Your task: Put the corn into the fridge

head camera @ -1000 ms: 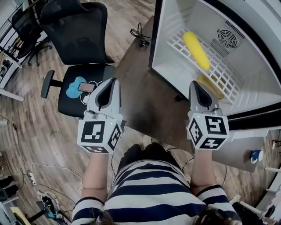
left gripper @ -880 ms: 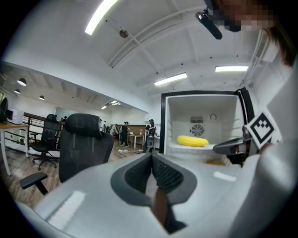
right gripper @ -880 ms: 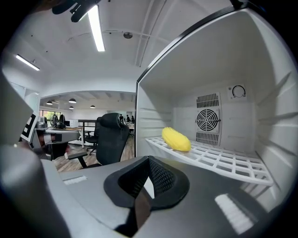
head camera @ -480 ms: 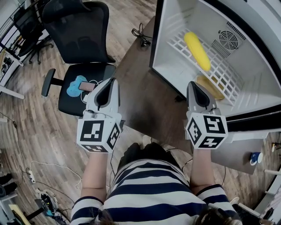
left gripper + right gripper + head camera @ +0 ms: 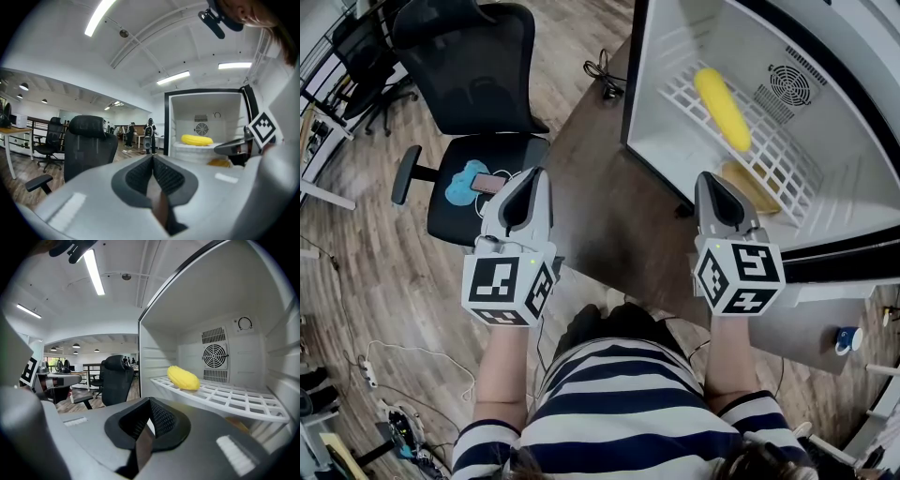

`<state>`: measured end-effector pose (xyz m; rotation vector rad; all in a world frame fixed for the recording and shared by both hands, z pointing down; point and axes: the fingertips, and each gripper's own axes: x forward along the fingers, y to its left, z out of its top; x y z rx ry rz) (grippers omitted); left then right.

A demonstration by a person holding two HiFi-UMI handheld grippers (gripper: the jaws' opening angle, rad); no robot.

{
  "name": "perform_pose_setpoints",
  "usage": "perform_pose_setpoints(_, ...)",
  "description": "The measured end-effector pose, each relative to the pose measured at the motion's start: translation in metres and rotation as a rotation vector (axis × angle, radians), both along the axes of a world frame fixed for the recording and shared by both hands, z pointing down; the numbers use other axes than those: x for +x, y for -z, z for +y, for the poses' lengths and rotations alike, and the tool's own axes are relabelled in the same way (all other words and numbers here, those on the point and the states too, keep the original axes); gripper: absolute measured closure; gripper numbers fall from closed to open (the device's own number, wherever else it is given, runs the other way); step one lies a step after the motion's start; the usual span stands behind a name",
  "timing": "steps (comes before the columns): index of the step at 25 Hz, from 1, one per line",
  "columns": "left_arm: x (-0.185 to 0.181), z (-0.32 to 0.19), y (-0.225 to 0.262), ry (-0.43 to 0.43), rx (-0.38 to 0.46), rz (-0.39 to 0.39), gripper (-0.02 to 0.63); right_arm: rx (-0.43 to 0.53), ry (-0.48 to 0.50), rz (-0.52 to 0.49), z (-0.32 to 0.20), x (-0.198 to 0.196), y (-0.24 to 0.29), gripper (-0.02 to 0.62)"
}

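Left gripper [image 5: 538, 175] and right gripper [image 5: 706, 178] closed tight, empty. Ahead of the right one, corn [image 5: 722, 109] inside fridge [image 5: 667, 47]: probably light, firm, roll-prone; pinch mid-length.

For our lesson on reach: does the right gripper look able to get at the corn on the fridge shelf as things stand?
Probably yes. The fridge stands open, the corn lies bare on the wire shelf, and nothing sits between it and the right gripper, though its jaws are shut.
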<state>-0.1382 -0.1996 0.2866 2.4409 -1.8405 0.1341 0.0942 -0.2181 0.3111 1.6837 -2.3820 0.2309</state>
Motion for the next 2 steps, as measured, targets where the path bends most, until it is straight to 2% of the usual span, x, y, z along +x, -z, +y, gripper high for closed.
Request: perform_pose_setpoints(2,-0.0004,-0.0005,0.0004,0.004,0.001,-0.003,0.606,0.001,0.002,-0.003,-0.0008,0.0003,-0.0001,0.600)
